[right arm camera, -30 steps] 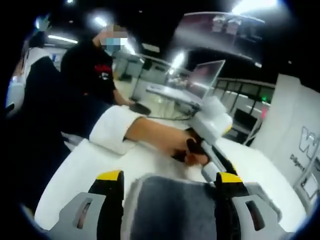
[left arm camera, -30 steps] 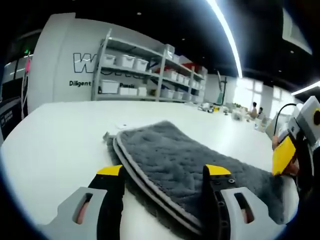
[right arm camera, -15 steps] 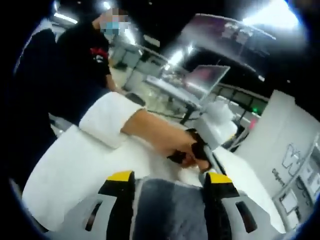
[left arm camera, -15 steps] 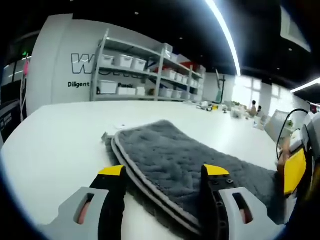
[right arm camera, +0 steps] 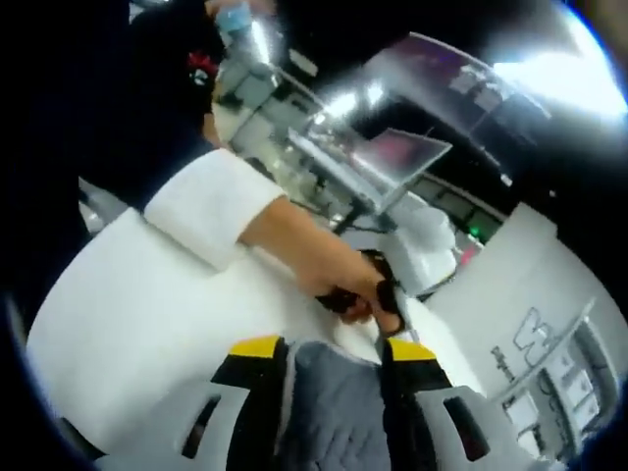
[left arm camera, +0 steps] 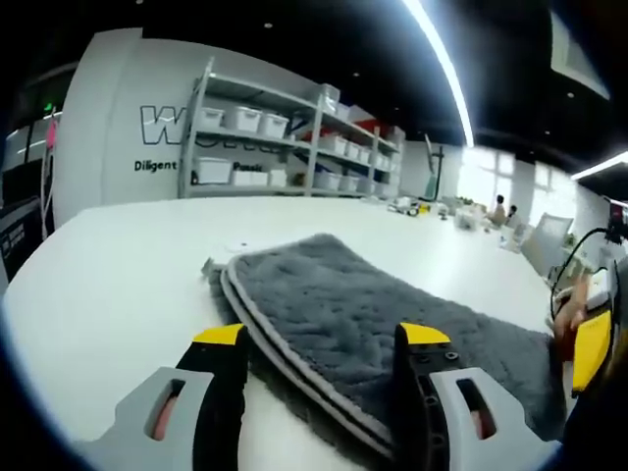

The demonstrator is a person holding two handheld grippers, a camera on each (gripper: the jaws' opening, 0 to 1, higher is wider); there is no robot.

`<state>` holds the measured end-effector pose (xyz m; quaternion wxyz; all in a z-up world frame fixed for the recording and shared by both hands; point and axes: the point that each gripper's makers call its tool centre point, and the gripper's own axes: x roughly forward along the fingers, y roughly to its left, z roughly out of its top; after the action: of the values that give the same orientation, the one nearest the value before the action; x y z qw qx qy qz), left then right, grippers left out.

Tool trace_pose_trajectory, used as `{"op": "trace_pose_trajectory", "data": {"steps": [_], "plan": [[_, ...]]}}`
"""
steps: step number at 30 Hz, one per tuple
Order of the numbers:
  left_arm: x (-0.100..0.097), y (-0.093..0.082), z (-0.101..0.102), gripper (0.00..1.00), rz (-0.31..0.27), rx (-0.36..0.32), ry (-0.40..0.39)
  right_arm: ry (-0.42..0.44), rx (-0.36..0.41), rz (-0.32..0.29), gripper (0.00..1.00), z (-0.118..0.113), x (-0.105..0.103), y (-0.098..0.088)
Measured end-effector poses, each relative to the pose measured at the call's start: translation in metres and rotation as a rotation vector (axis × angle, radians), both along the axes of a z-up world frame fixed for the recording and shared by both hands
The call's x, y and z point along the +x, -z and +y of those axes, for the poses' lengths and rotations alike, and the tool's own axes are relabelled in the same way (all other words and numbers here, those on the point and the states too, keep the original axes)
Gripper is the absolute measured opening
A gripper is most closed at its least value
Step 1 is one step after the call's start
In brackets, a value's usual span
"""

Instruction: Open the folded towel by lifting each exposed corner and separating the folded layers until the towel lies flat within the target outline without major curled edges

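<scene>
- Since the earlier frames the right gripper (right arm camera: 329, 355) has tipped and rolled. In the right gripper view its yellow tips sit closer together than before, with grey towel (right arm camera: 337, 412) between them. In the left gripper view its yellow tip has slid from mid right down to the lower right edge.
- Left gripper (left arm camera: 320, 339) hasn't budged: jaws apart at the bottom of its view, straddling the near edge of the towel (left arm camera: 363, 314), gripping nothing.
- Right one looks clamped on the towel's edge, or very nearly; contact is blurry, so that's my read.
- Step in hand, I'd say: taking hold of an exposed corner, first layer not peeled yet.
- Next move probably needs a firm pinch on the top layer only, then lifting it up and over while the left keeps the lower layers down.
- Towel is fluffy dark grey with a pale trim, still folded, stacked edges showing at centre left of the left gripper view, lying on the white table (left arm camera: 118, 265). No target outline I can make out.
- A person's hand (right arm camera: 358, 294) holds the left gripper in the middle of the right gripper view.
</scene>
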<state>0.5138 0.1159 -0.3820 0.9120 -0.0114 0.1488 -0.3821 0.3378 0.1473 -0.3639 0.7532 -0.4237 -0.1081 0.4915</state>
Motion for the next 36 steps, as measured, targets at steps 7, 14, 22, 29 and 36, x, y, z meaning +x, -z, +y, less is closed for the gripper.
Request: {"op": "trace_pose_trajectory", "data": {"steps": [7, 14, 22, 29, 36], "plan": [[0.001, -0.001, 0.002, 0.59, -0.004, 0.004, -0.003, 0.023, -0.047, 0.008, 0.31, 0.000, 0.002, 0.010], [0.003, 0.001, 0.003, 0.59, 0.000, 0.004, -0.007, 0.000, -0.136, -0.022, 0.16, -0.006, -0.001, 0.024], [0.007, -0.011, 0.010, 0.59, -0.030, -0.033, -0.028, -0.020, -0.084, 0.021, 0.00, -0.008, -0.002, 0.013], [0.023, -0.027, 0.027, 0.59, -0.091, -0.046, -0.085, 0.007, 0.045, 0.135, 0.00, -0.020, 0.007, -0.005], [0.024, -0.031, 0.033, 0.59, -0.106, -0.066, -0.109, 0.037, 0.119, 0.203, 0.00, -0.033, 0.016, -0.015]]}}
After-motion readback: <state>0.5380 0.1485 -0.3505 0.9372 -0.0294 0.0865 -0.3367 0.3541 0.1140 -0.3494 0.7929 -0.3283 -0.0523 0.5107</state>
